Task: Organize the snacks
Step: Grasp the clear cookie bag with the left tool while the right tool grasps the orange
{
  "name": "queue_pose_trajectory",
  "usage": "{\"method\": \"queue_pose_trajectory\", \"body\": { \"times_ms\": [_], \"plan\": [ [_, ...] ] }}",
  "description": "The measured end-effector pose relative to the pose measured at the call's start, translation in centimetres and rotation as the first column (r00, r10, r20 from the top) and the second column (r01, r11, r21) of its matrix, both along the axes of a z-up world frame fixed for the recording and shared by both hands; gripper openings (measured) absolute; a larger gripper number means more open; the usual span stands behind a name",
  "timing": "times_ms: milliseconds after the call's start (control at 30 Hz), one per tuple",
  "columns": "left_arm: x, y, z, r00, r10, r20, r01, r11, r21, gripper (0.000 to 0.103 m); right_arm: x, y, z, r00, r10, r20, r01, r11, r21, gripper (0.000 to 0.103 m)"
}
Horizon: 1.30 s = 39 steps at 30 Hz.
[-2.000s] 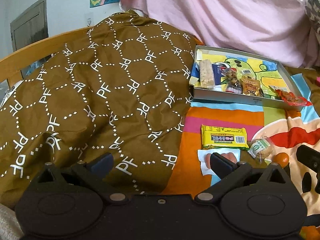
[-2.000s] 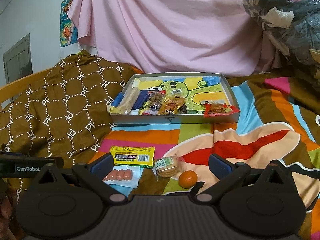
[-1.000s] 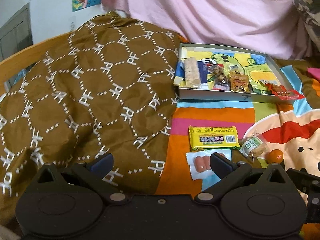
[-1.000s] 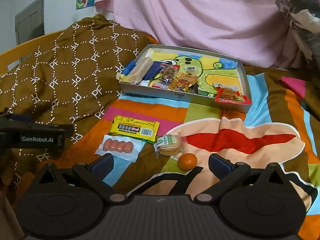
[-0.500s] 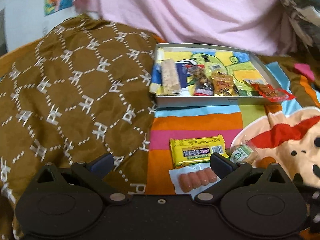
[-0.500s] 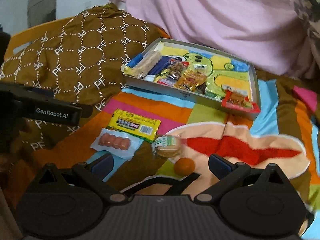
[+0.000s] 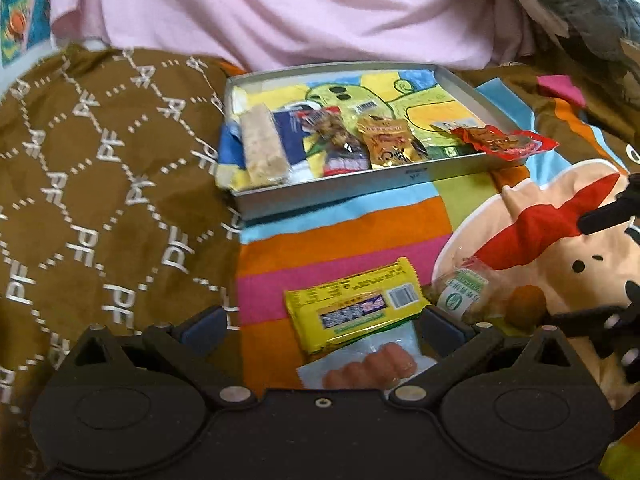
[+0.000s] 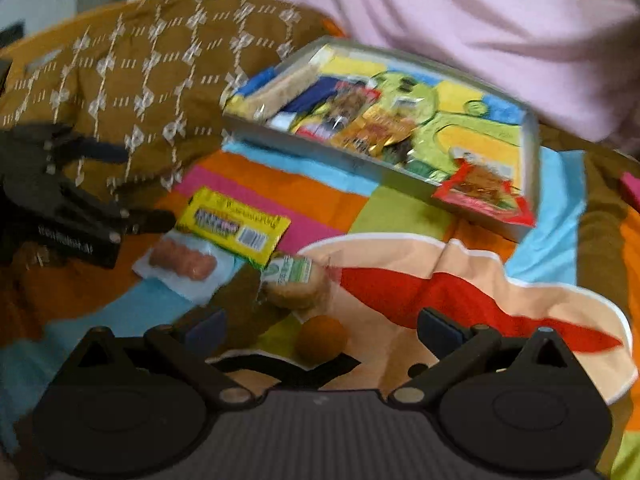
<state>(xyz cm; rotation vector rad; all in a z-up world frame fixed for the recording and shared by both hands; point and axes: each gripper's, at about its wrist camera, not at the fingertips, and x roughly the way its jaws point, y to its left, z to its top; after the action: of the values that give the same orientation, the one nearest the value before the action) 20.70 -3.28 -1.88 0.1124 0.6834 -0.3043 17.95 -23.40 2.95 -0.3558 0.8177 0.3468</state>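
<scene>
**Yellow wrapper and loose snacks lie short of the tray**

Yellow and shiny, the snack bar packet (image 7: 354, 304) lies on the striped bedspread (image 7: 344, 236), its near edge overlapping the clear sausage packet (image 7: 368, 364). Just to the right sits a cellophane-wrapped biscuit (image 7: 466, 294) with a green label, and beside that a small orange (image 7: 524, 306). All four rest on the bed in front of the shallow grey tray (image 7: 360, 184), well apart from it.

Inside the tray, along its near side, are a pale cereal bar (image 7: 264, 150), a dark blue packet (image 7: 292, 138), a packet of mixed nuts or the like (image 7: 338, 140), and a gold packet (image 7: 386, 142). A red packet (image 7: 504, 142) hangs over the tray's near right corner. A brown patterned quilt (image 7: 100, 168) is heaped to the left, with pink cloth (image 7: 280, 8) draped behind.

The left claw (image 7: 320, 326) is spread wide and holds nothing; the sausage packet and the yellow bar lie between its fingers. The right claw (image 8: 320, 326) is likewise spread and empty, low over the orange (image 8: 322, 338), though its view is blurred. From that side the left claw (image 8: 148, 220) shows at the left edge, close to the sausage packet (image 8: 182, 262) and snack bar packet (image 8: 234, 226).
</scene>
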Motion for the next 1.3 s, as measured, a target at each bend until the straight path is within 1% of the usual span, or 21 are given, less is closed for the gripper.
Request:
{"method": "queue_pose_trajectory", "body": {
  "times_ms": [67, 167, 233, 267, 333, 433, 533, 633, 667, 700, 833, 867, 900, 967, 1033, 1100, 1167, 1200, 1267, 1300],
  "plan": [
    [0.6, -0.3, -0.4, 1.0, -0.003, -0.003, 0.003, 1.0, -0.007, 0.102, 0.5, 0.5, -0.7, 0.999, 0.054, 0.005, -0.054, 0.996, -0.066, 0.103],
    [1.4, -1.2, -0.7, 0.999, -0.036, 0.027, 0.036, 0.999, 0.004, 0.102, 0.9, 0.8, -1.5, 0.995, 0.101, 0.015, -0.098, 0.987, -0.126, 0.103],
    [1.7, -1.9, -0.9, 0.995, -0.088, 0.055, 0.087, 0.996, 0.007, 0.102, 1.4, 0.6, -1.8, 0.995, 0.099, 0.004, -0.098, 0.986, -0.135, 0.103],
    [1.9, -2.2, -1.0, 0.99, -0.128, 0.066, 0.128, 0.992, 0.003, 0.102, 1.7, 0.4, -1.9, 0.995, 0.097, -0.017, -0.098, 0.987, -0.125, 0.102],
    [2.3, -2.9, -1.4, 0.978, -0.195, 0.07, 0.196, 0.981, -0.004, 0.102, 2.3, 0.1, -2.1, 0.993, 0.103, -0.063, -0.109, 0.989, -0.099, 0.1],
    [3.0, -4.1, -2.0, 0.956, -0.288, 0.062, 0.29, 0.957, -0.022, 0.102, 2.4, 0.0, -2.4, 0.99, 0.114, -0.08, -0.122, 0.986, -0.112, 0.099],
    [3.6, -5.1, -2.4, 0.931, -0.361, 0.062, 0.363, 0.931, -0.029, 0.102, 2.3, 0.2, -3.0, 0.985, 0.139, -0.107, -0.152, 0.98, -0.131, 0.094],
    [4.2, -6.1, -3.0, 0.904, -0.426, 0.039, 0.427, 0.904, -0.029, 0.102, 2.2, 0.5, -3.7, 0.977, 0.151, -0.149, -0.173, 0.975, -0.14, 0.087],
    [4.5, -6.4, -3.1, 0.897, -0.441, 0.029, 0.442, 0.897, -0.026, 0.1, 2.2, 0.7, -3.9, 0.975, 0.158, -0.159, -0.181, 0.973, -0.143, 0.084],
    [4.7, -6.7, -3.3, 0.891, -0.453, 0.022, 0.453, 0.891, -0.03, 0.097, 2.1, 0.8, -4.0, 0.973, 0.163, -0.163, -0.186, 0.972, -0.143, 0.082],
    [5.6, -7.2, -3.7, 0.872, -0.49, -0.003, 0.489, 0.87, -0.07, 0.092, 2.2, 0.7, -4.2, 0.971, 0.161, -0.178, -0.183, 0.976, -0.116, 0.075],
    [5.8, -7.3, -3.6, 0.866, -0.5, -0.003, 0.499, 0.863, -0.077, 0.088, 2.3, 0.6, -4.2, 0.971, 0.159, -0.181, -0.181, 0.977, -0.11, 0.074],
    [6.0, -7.4, -3.6, 0.857, -0.514, -0.01, 0.512, 0.855, -0.086, 0.082, 2.4, 0.6, -4.3, 0.97, 0.157, -0.184, -0.179, 0.978, -0.105, 0.073],
    [6.4, -7.5, -3.6, 0.839, -0.542, -0.039, 0.536, 0.837, -0.108, 0.077, 2.5, 0.4, -4.3, 0.969, 0.153, -0.192, -0.173, 0.981, -0.092, 0.071],
    [6.6, -7.6, -3.7, 0.819, -0.571, -0.061, 0.56, 0.818, -0.128, 0.075, 2.6, 0.2, -4.3, 0.969, 0.151, -0.194, -0.169, 0.982, -0.084, 0.07],
    [6.7, -7.7, -3.8, 0.804, -0.589, -0.081, 0.577, 0.806, -0.131, 0.074, 2.7, 0.1, -4.3, 0.969, 0.15, -0.194, -0.167, 0.983, -0.077, 0.066],
    [6.9, -7.7, -3.9, 0.8, -0.593, -0.091, 0.579, 0.803, -0.142, 0.071, 2.6, 0.1, -4.3, 0.97, 0.146, -0.196, -0.163, 0.984, -0.069, 0.061],
    [7.0, -7.6, -3.9, 0.801, -0.591, -0.1, 0.575, 0.805, -0.149, 0.068, 2.6, 0.1, -4.3, 0.97, 0.144, -0.196, -0.16, 0.985, -0.067, 0.06],
    [7.4, -7.6, -4.0, 0.804, -0.58, -0.129, 0.563, 0.813, -0.15, 0.061, 2.7, 0.0, -4.2, 0.971, 0.138, -0.193, -0.153, 0.986, -0.065, 0.056],
    [7.6, -7.6, -4.1, 0.805, -0.577, -0.14, 0.56, 0.816, -0.146, 0.06, 2.7, 0.0, -4.2, 0.972, 0.135, -0.192, -0.15, 0.987, -0.063, 0.056]
  ]
}}
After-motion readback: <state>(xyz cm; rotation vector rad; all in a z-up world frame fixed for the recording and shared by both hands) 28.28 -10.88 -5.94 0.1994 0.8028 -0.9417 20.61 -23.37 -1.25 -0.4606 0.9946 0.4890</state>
